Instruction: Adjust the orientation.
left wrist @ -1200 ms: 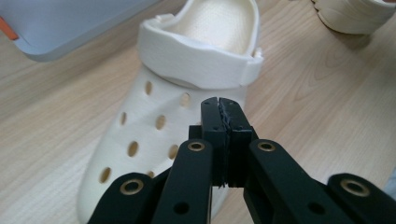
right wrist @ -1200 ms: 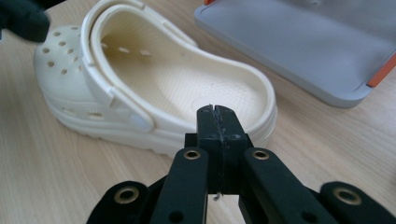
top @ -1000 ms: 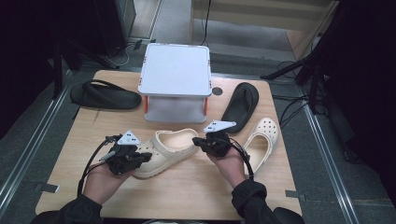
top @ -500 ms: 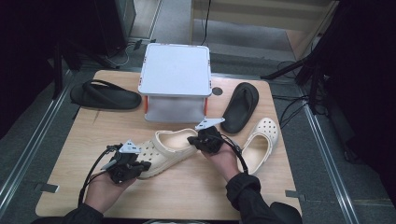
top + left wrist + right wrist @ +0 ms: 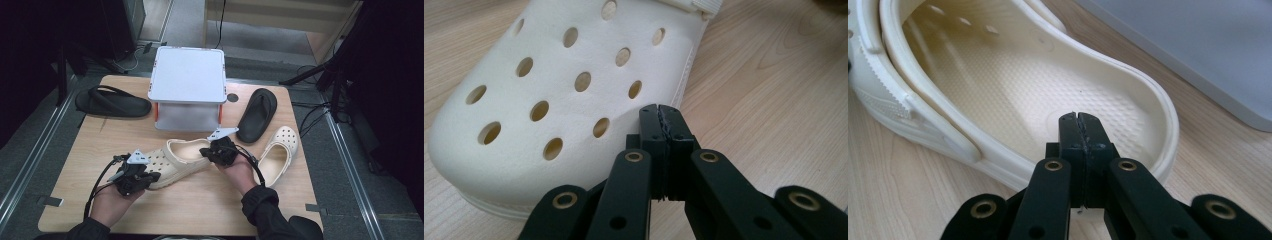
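Both tongs pressed together against one cream clog near the table's front edge.

The cream perforated foam clog (image 5: 182, 159) lies sole-down on the wooden table (image 5: 210, 200), just behind its front edge and in front of the grey lidded box (image 5: 189, 89). The left tongs (image 5: 659, 117), jaws together and holding nothing, sit at its holed toe; the right tongs (image 5: 1077, 125), likewise together, hang over its heel. Judged risk: pushing with closed tips, the light clog may spin or skid into its matching cream clog (image 5: 278, 155) towards the right edge.
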The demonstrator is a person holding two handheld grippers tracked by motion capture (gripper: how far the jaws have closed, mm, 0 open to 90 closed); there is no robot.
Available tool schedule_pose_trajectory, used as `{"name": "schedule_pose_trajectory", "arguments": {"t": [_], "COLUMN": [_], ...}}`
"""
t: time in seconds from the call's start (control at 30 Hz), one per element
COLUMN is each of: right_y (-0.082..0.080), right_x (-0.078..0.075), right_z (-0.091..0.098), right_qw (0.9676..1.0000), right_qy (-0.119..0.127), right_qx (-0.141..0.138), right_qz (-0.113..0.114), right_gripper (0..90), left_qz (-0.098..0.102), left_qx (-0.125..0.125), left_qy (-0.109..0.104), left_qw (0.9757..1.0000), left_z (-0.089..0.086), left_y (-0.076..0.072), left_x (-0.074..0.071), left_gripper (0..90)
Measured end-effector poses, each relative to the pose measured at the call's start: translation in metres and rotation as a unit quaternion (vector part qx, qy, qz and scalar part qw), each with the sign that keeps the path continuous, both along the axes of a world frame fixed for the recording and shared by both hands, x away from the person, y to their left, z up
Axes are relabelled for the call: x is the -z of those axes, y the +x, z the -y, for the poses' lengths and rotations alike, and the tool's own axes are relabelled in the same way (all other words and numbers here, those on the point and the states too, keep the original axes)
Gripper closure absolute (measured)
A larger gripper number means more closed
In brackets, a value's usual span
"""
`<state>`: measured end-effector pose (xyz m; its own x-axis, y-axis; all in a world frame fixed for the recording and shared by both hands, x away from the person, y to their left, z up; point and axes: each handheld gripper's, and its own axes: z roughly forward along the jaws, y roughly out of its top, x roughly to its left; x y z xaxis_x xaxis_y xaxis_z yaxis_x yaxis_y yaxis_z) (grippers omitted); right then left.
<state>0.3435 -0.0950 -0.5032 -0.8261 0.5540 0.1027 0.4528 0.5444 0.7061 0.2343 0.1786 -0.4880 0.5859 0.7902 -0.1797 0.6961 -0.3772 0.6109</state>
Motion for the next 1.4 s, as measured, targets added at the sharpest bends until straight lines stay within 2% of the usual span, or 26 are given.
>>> {"name": "schedule_pose_trajectory", "arguments": {"t": [0.37, 0.57, 0.73, 1.03, 1.1, 1.3, 1.4], "right_y": [-0.011, -0.018, -0.021, -0.025, -0.028, -0.032, -0.036], "right_x": [0.000, 0.000, -0.001, -0.001, -0.001, 0.001, 0.002], "right_z": [-0.008, -0.009, -0.010, -0.012, -0.013, -0.018, -0.021], "right_qw": [0.9997, 0.9996, 0.9995, 0.9993, 0.9993, 0.9992, 0.9991], "right_qy": [-0.012, -0.014, -0.016, -0.016, -0.014, -0.011, -0.010], "right_qx": [-0.018, -0.024, -0.025, -0.032, -0.034, -0.036, -0.040], "right_qz": [-0.008, -0.010, -0.008, -0.012, -0.010, -0.011, -0.012], "right_gripper": [90.0, 90.0, 90.0, 90.0, 90.0, 90.0, 90.0], "left_qz": [0.003, -0.002, 0.004, 0.004, 0.002, 0.010, 0.008], "left_qx": [-0.011, 0.004, 0.002, -0.008, -0.011, -0.020, -0.026], "left_qy": [0.005, 0.013, 0.020, 0.017, 0.009, 0.013, 0.006], "left_qw": [0.9999, 0.9999, 0.9998, 0.9998, 0.9999, 0.9997, 0.9996], "left_z": [-0.005, 0.001, 0.004, -0.002, -0.005, -0.007, -0.009], "left_y": [0.004, 0.005, 0.007, 0.018, 0.021, 0.028, 0.034], "left_x": [0.000, 0.001, 0.002, 0.003, 0.004, 0.004, 0.005], "left_gripper": [90.0, 90.0, 90.0, 90.0, 89.0, 90.0, 90.0]}}
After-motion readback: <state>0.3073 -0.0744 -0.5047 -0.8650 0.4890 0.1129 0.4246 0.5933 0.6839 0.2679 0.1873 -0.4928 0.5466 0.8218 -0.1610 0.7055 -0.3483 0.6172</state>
